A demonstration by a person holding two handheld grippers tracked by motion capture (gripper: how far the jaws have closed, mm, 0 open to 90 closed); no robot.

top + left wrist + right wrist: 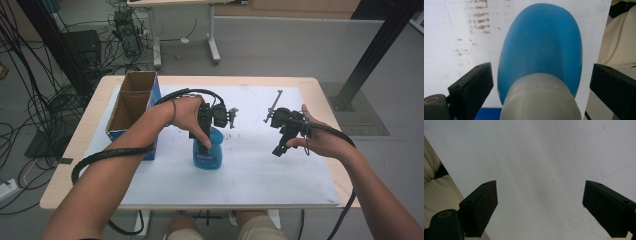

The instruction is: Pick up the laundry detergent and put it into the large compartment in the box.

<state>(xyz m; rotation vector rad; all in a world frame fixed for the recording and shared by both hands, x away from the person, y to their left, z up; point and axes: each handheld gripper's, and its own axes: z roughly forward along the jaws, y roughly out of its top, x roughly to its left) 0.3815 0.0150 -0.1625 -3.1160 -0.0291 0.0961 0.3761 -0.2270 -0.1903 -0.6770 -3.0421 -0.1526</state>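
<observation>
Near the middle of the desk (320,195), slightly toward its left edge and on the white mat (260,170), stands a blue bottle (208,152), upright, with a pale cap or neck. Left gripper (206,131) is over it from above; in the left gripper view its fingers (474,87) are spread wide, one each side of the bottle's neck, both clear of it with gaps showing. Not a grasp yet. Right gripper (281,142) hangs above bare mat toward the right edge, well apart from the bottle, fingers (482,206) wide, nothing between them. An open cardboard box (131,107) with blue sides sits at the left edge, toward the far corner, looks empty from here.

Progress, judged: early. Approach on the bottle is done, fingers straddle it. Left to do: close on the neck, lift, move it; the box looks like a likely drop spot but can't confirm. Right gripper idle so far.
</observation>
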